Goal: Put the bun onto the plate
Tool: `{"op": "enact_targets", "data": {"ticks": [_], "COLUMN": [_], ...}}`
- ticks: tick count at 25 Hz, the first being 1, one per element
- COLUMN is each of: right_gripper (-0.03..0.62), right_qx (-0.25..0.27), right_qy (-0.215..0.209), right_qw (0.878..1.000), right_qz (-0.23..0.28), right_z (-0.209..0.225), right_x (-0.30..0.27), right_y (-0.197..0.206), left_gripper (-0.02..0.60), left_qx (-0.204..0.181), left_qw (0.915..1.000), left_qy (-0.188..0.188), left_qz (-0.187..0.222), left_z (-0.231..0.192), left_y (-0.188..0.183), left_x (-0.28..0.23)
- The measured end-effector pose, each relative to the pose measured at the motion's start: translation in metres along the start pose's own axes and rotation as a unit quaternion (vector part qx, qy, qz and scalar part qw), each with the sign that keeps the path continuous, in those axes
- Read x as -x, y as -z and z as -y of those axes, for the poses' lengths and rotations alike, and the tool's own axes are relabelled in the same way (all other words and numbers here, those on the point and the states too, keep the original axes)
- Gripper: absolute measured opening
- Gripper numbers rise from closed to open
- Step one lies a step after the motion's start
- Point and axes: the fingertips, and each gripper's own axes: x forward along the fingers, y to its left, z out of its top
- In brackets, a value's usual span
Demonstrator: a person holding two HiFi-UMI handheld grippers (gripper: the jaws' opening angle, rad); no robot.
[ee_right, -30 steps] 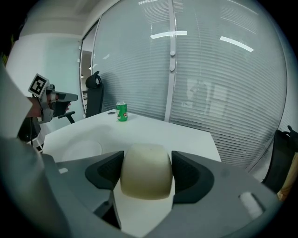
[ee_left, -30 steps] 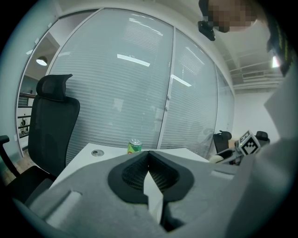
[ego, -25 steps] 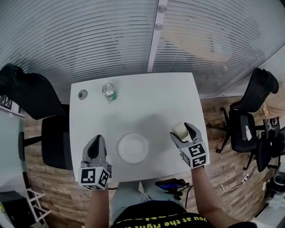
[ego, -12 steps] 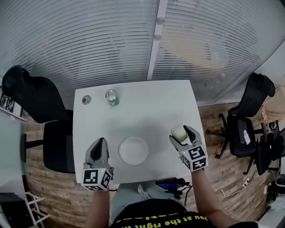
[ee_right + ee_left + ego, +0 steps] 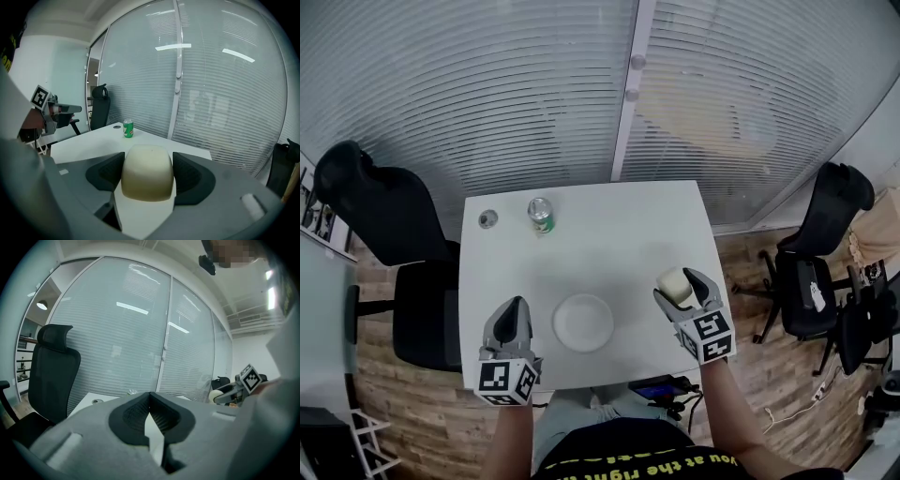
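A pale cream bun (image 5: 675, 284) (image 5: 147, 171) is pinched between the jaws of my right gripper (image 5: 682, 289) (image 5: 148, 174), held above the right side of the white table (image 5: 609, 234). The empty white plate (image 5: 582, 322) lies near the table's front edge, to the left of the bun. My left gripper (image 5: 512, 321) (image 5: 149, 414) hovers at the plate's left with its jaws shut and nothing between them.
A green drink can (image 5: 541, 215) (image 5: 128, 129) stands at the table's far left, with a small round grey thing (image 5: 487, 218) beside it. Black office chairs (image 5: 380, 216) (image 5: 825, 225) stand at both sides. A glass wall with blinds (image 5: 628, 94) closes the far side.
Both grippers and the bun keep their stance relative to the plate. The head view has shifted, so the table sits a little lower in the picture.
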Motion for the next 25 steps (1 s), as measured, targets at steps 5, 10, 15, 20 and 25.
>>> {"op": "enact_targets", "data": {"ticks": [5,10,15,20,25], "right_gripper": [0.328,0.328,0.328,0.328,0.328], "right_qx": [0.005,0.012,0.017,0.021,0.027], "right_qy": [-0.005,-0.011,-0.02,-0.031,-0.046], "right_qw": [1.0,1.0,1.0,0.999,0.998], "right_qz": [0.005,0.011,0.013,0.017,0.018], "right_z": [-0.005,-0.01,-0.013,-0.019,-0.031], "right_x": [0.002,0.0,-0.002,-0.007,-0.014], "right_y": [-0.009,-0.016,-0.02,-0.025,-0.028], "left_gripper": [0.0,0.0,0.0,0.0,0.0], "left_qx": [-0.001,-0.006,-0.01,-0.009,-0.008], "left_qw": [1.0,0.9999,0.9995,0.9993,0.9992], "left_qy": [-0.005,-0.009,-0.018,-0.026,-0.032], "left_qz": [0.006,0.013,0.023,0.024,0.024], "left_z": [-0.002,-0.008,-0.013,-0.016,-0.02], "left_y": [-0.005,-0.01,-0.019,-0.019,-0.017], "left_x": [0.005,0.005,0.004,0.007,0.011]}}
